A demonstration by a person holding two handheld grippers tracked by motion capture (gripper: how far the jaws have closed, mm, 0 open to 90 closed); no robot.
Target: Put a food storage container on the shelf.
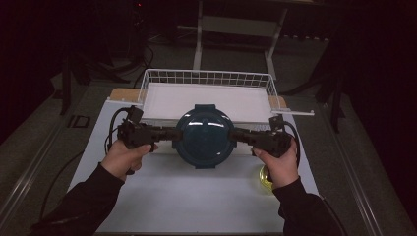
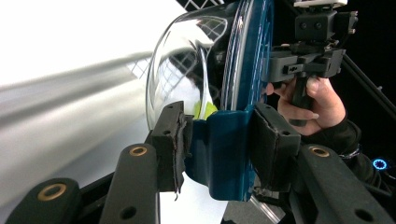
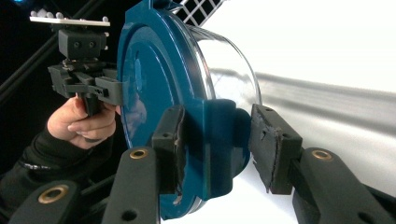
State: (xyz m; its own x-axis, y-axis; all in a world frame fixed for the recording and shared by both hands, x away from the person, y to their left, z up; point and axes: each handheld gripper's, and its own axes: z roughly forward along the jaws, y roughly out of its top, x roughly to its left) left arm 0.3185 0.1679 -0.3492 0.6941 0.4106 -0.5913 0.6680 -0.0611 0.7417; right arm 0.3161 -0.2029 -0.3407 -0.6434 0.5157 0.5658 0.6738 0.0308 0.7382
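Tongs, left [image 1: 167,133] and right [image 1: 239,134], clamp opposite latch tabs of a blue-lidded glass container [image 1: 204,135]. That two-sided grip keeps it level above the table [image 1: 196,196], near the wire basket [image 1: 206,77].

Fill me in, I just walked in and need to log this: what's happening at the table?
A person holds a round glass container with a blue lid between two grippers. The left gripper clamps one side latch, the right gripper the opposite latch. The container is off the white table, in front of a wire basket.
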